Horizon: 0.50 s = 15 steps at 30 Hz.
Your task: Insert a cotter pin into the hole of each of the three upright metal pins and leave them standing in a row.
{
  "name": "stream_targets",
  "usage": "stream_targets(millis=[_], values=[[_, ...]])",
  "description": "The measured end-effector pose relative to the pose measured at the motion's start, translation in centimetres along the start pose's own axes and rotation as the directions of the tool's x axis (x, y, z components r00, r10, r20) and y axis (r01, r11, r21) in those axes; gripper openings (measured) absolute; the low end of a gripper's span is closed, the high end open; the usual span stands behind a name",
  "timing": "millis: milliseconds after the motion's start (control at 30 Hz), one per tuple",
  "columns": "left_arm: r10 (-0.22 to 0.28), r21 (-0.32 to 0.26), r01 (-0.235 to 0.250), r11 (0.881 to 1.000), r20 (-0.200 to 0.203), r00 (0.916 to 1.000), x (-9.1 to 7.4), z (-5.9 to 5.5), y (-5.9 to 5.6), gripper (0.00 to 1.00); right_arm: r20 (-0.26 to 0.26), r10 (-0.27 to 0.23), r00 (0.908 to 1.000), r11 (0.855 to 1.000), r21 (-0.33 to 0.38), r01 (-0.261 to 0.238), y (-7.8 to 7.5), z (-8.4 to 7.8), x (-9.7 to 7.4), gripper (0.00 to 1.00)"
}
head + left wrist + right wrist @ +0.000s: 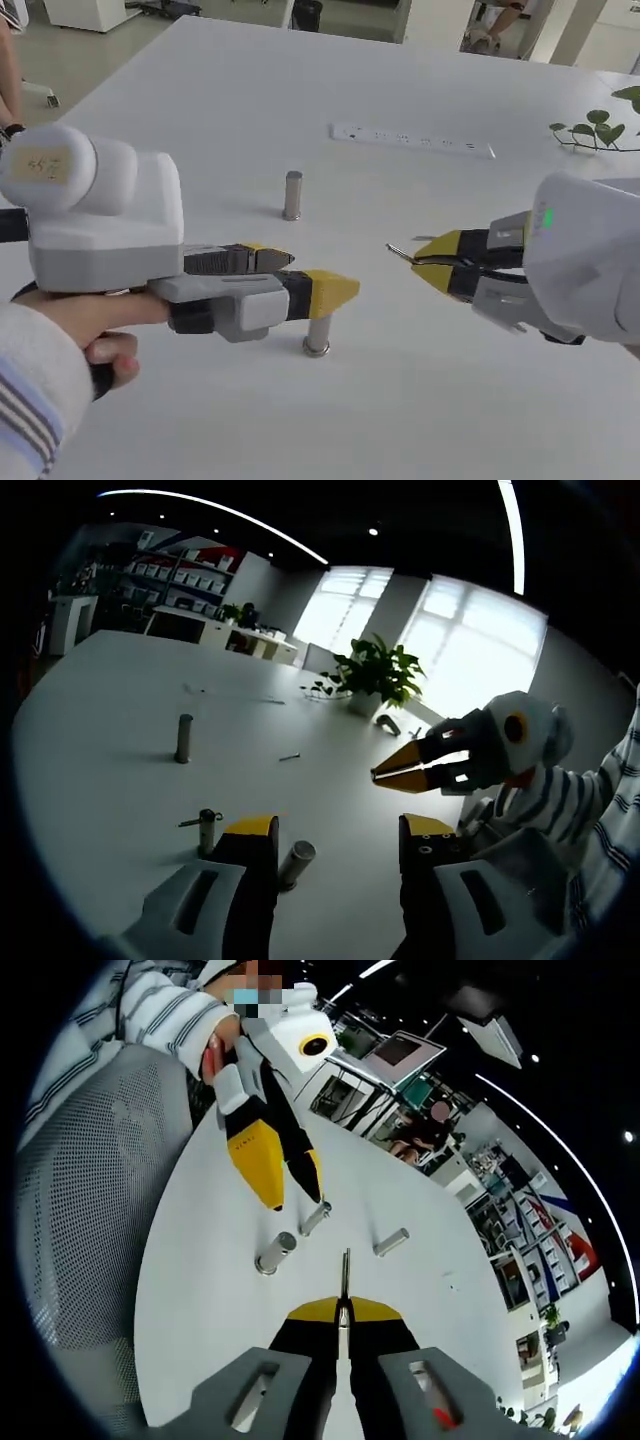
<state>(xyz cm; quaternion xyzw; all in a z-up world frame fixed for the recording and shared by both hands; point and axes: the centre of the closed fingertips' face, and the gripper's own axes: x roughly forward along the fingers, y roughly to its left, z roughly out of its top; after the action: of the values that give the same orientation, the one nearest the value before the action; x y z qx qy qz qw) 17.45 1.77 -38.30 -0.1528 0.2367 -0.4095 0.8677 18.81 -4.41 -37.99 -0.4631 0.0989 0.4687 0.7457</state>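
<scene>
Two upright metal pins show in the head view: one (292, 195) farther back and one (317, 335) just under my left gripper (315, 275), which is open. In the left gripper view that near pin (296, 863) stands between the open jaws, close to the left one. Another pin (206, 827) beside it has a cotter pin through its top, and a third pin (184, 738) stands farther off. My right gripper (420, 255) is shut on a cotter pin (400, 250), which points toward the pins (275, 1253), (315, 1218), (391, 1241).
A loose cotter pin (289, 757) lies on the white table (200, 90) beyond the pins. A white power strip (410, 138) lies at the back, and plant leaves (600, 125) reach in at the far right.
</scene>
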Motion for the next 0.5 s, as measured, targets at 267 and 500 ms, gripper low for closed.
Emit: stream_targets(millis=[267, 500], values=[[-0.05, -0.085, 0.051, 0.995, 0.011, 0.9987, 0.7, 0.0, -1.2, 0.28, -0.01, 0.044, 0.999, 0.997, -0.07, -0.045, 1.7, 0.5, 0.5, 0.0], [-0.079, -0.111, 0.079, 0.991, 0.003, 0.9968, 0.9, -0.4, -1.9, 0.17, -0.001, 0.066, 0.9978, 0.992, -0.107, -0.066, 2.6, 1.6, 0.7, 0.0]])
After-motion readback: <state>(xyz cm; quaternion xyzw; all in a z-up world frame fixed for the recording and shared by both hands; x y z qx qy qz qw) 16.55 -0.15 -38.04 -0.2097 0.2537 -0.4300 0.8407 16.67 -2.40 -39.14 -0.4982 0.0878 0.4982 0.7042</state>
